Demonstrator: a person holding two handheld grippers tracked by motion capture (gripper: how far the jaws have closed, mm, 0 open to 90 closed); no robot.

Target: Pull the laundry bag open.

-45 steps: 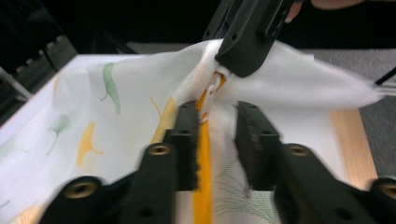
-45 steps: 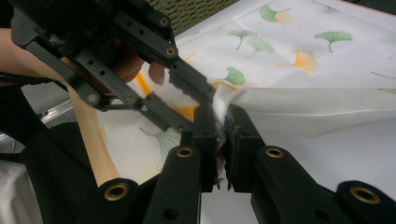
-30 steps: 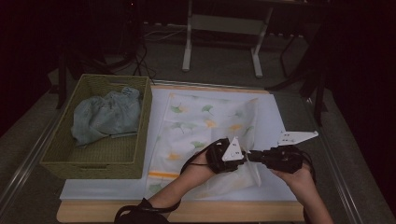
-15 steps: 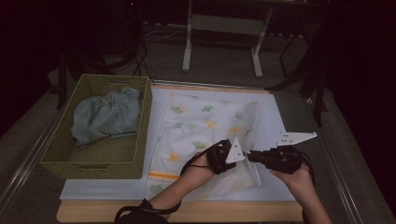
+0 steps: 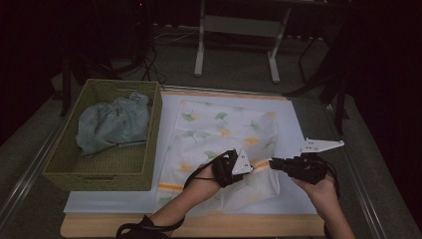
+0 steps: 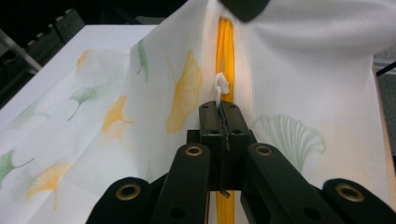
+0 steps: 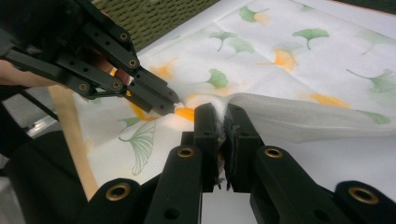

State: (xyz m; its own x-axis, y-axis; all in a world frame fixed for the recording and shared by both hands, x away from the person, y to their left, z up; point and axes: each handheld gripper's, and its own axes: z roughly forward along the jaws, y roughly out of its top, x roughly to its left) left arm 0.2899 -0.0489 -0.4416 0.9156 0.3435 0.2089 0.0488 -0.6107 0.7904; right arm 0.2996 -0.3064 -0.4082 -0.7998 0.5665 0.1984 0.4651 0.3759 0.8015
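Two hand-held tools meet over a white cloth printed with green and orange leaves, spread on a white sheet on the counter. The left tool has just finished closing, its jaws clamped tight on a fold of the cloth beside an orange stripe, with a small white loop poking out just beyond its tips. The right tool faces it tip to tip, its jaws pinched on a bunched edge of the same cloth, which lifts off the sheet and trails away past its far side. In the right gripper view the left tool comes in from the upper left, its tips nearly touching the right tool. Well off to the left tool's outer side stands a woven basket holding a crumpled pale blue garment.
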